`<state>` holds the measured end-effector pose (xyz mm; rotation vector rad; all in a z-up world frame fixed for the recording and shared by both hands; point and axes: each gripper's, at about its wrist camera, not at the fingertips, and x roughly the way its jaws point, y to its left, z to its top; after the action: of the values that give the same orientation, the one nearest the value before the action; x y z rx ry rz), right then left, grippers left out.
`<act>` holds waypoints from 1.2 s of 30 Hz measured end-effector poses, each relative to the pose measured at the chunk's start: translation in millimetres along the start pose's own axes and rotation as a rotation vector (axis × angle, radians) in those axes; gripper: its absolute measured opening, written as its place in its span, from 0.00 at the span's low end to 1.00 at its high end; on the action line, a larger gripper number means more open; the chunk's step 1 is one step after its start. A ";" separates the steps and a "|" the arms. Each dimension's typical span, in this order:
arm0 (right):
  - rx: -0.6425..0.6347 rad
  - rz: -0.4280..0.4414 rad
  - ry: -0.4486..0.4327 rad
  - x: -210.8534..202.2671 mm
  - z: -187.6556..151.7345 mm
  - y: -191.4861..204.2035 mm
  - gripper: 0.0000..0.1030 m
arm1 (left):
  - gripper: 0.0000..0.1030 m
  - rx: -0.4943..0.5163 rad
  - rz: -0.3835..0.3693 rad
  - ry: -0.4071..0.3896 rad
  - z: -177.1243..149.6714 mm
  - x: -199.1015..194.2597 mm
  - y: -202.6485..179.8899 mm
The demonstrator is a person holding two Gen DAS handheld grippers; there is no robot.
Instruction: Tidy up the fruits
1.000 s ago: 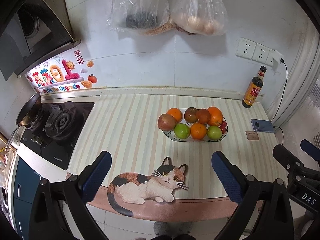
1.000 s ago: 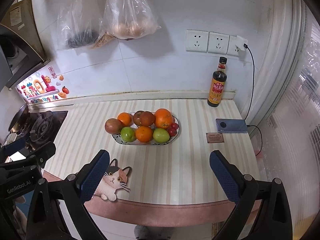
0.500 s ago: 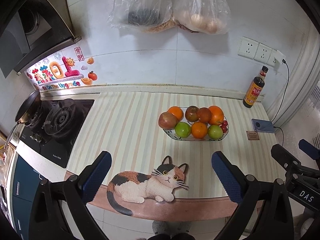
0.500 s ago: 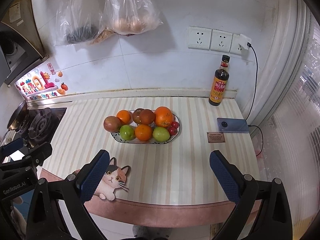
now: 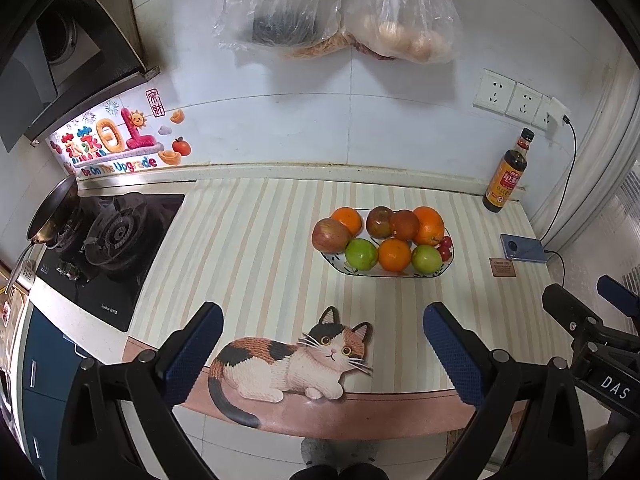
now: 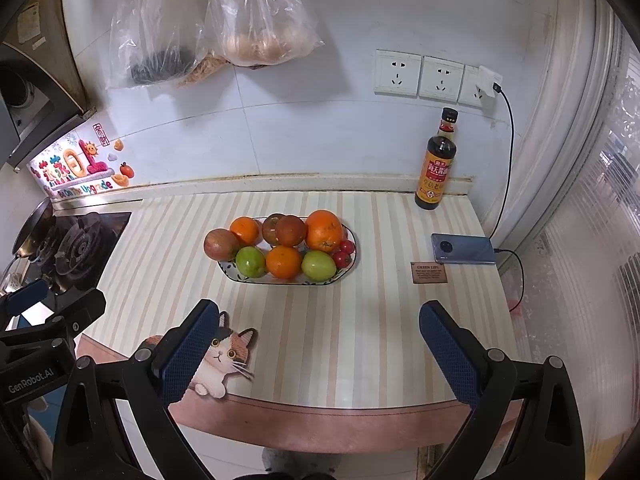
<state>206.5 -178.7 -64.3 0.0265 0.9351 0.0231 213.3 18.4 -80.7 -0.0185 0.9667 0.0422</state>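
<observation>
An oval patterned plate (image 5: 448,266) (image 6: 352,240) on the striped counter holds oranges (image 5: 395,255) (image 6: 283,262), green fruits (image 5: 361,254) (image 6: 318,265), a red-green apple (image 5: 330,235) (image 6: 220,244), dark red fruits (image 5: 404,224) (image 6: 290,230) and small red cherry tomatoes (image 5: 445,243) (image 6: 346,246). My left gripper (image 5: 323,346) is open and empty, above the counter's front edge, well short of the plate. My right gripper (image 6: 319,342) is open and empty, also near the front edge. Each gripper's body shows at the edge of the other's view.
A cat sticker (image 5: 292,364) lies at the counter's front. A gas stove (image 5: 108,240) with a pan sits at the left. A sauce bottle (image 6: 436,164), a charging phone (image 6: 462,249) and a small card (image 6: 429,272) are at the right. Plastic bags (image 5: 340,8) hang on the wall.
Both views have shifted slightly, so the plate sits a little lower in each frame. Both grippers stay open and empty.
</observation>
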 end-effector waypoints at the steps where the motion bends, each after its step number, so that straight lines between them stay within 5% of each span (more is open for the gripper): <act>1: -0.003 -0.002 -0.001 0.1 0.7 0.2 0.99 | 1.00 -0.001 -0.001 0.001 0.3 0.3 0.1; 36: -0.011 -0.001 0.004 -6.9 -3.8 3.4 0.99 | 1.00 -0.006 0.003 -0.001 -6.0 -9.0 -2.5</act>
<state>199.4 -175.5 -60.9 0.0162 0.9393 0.0272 203.4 15.4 -76.8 -0.0220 0.9658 0.0481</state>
